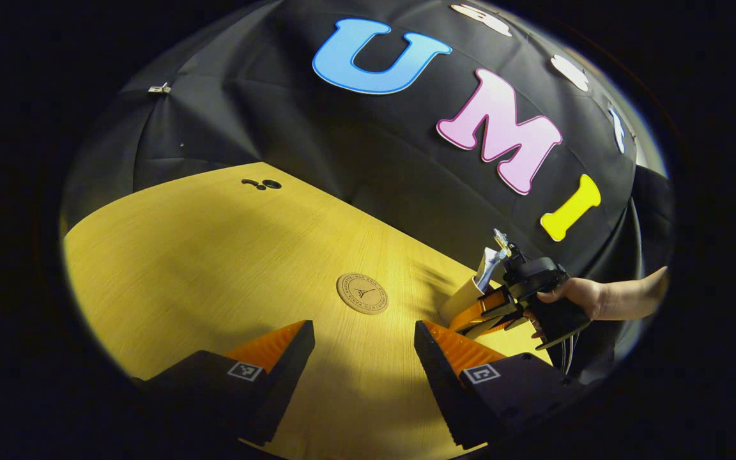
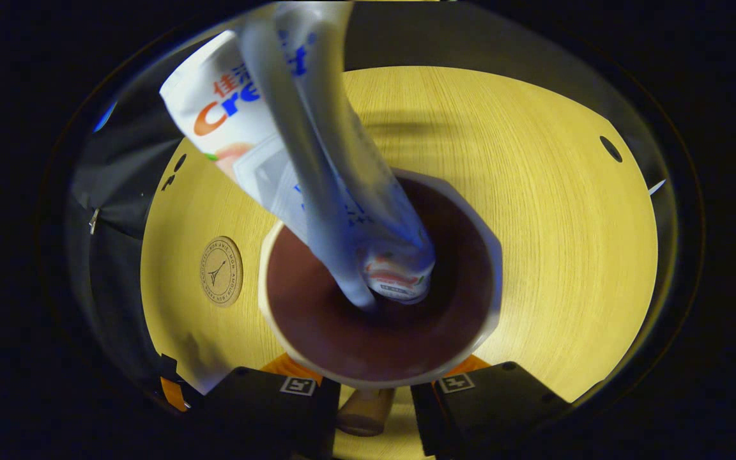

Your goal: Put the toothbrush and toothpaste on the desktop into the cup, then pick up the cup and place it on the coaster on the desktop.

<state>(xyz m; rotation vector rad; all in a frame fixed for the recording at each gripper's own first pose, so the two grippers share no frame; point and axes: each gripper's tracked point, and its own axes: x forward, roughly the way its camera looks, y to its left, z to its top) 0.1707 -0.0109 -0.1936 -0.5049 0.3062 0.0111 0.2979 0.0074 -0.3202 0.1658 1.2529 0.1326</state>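
— How is the right gripper (image 2: 368,390) set?

— Its two fingers are clamped on the cup (image 2: 377,287), one on each side of the wall low down, and the cup looks lifted clear of the desktop (image 2: 566,223). From the left gripper view the same cup (image 1: 464,297) hangs tilted in those orange fingers, a hand (image 1: 575,297) behind them.

— And what's inside?

— The toothpaste (image 2: 317,166) and the toothbrush (image 2: 291,128) both stand in it, leaning out over the rim. The tube is soft and light, the brush stiff and thin — I'd guess the load is top-heavy, so a tilt could tip them out. The cup wall seems smooth and rigid; a hold on the body, well under the rim, looks right.

— The other claw?

— The left gripper (image 1: 365,348) hovers with its fingers spread apart, empty, over the wood. The coaster (image 1: 362,293) lies just beyond it, bare, near the cup but not under it.
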